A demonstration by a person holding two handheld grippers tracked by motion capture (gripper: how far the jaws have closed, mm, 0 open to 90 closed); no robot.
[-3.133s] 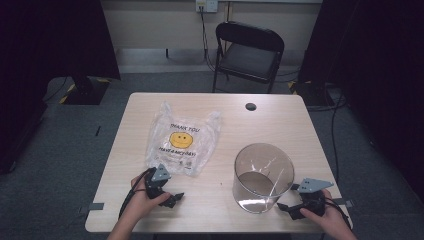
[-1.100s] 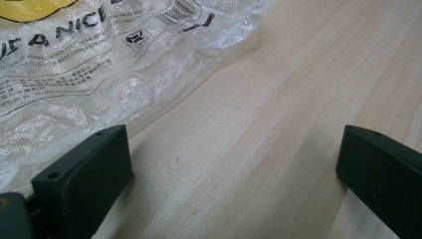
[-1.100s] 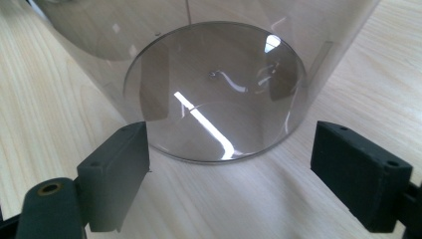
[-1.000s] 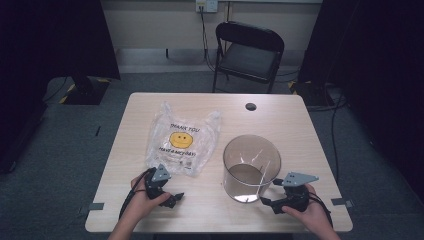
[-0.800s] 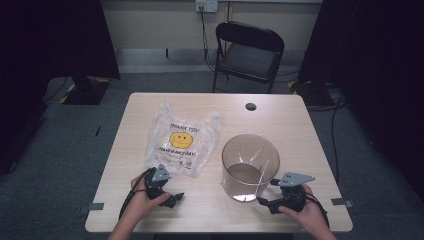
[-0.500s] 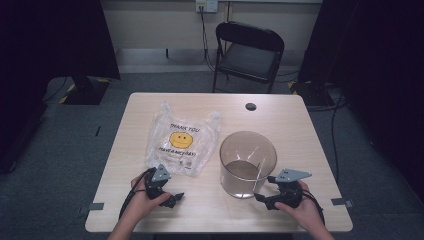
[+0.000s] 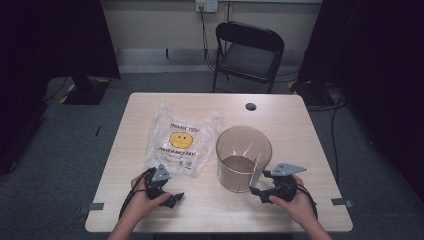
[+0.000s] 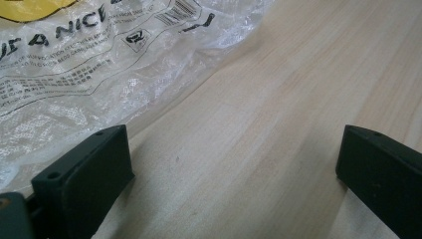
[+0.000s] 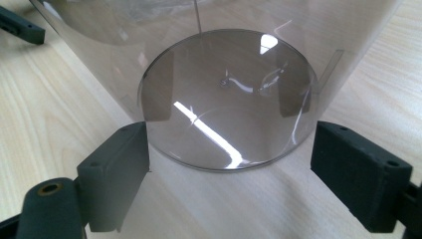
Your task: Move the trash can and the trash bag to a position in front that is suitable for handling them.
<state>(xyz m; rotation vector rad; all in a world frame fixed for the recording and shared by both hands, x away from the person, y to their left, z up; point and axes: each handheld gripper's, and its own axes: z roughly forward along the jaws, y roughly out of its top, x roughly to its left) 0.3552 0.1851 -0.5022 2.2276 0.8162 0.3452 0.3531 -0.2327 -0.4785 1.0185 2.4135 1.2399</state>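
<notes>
- High view: dim, dark at both sides and corners; the table (image 7: 280, 125) is the evenly lit, brightest part, slightly soft overall.
- Short soft shadows lie under the chair (image 7: 248, 57) and beside the tub (image 7: 243, 157).
- Left gripper view: bright, the bag (image 8: 99, 59) glints with small highlights; the jaws at the bottom are a little soft.
- Right gripper view: white glare streaks and reflections of both jaws on the tub's base (image 9: 226, 119); edges bend outward.

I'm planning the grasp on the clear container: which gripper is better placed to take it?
Probably the right gripper: its open jaws face the base of the clear container. The left gripper, also open, sits by the plastic bag, farther away.
</notes>
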